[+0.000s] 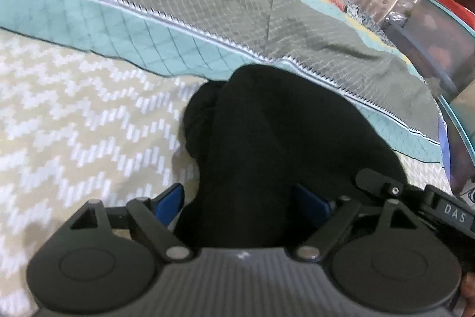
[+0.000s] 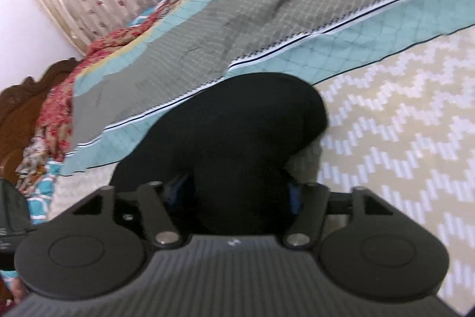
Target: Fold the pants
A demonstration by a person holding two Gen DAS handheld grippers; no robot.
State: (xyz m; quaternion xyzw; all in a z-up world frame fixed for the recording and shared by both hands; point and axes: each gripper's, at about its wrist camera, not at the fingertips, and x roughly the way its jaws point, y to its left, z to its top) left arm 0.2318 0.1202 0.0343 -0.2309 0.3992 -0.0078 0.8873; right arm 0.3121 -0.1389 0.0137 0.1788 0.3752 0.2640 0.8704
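Pants, black, bunched, clamped in left hand-held gripper and right hand-held gripper above bed. Only right view shows wooden headboard.

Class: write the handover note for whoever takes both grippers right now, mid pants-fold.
Left gripper: shut on a bunch of the black pants.
Right gripper: shut on the pants too.
Pants: gathered up, bulging ahead of both sets of fingers, above the chevron bedsheet, beside the grey-and-teal quilt.
Done: both holds taken.
Left: no flat fold visible yet; lay the cloth out on the sheet, then fold.
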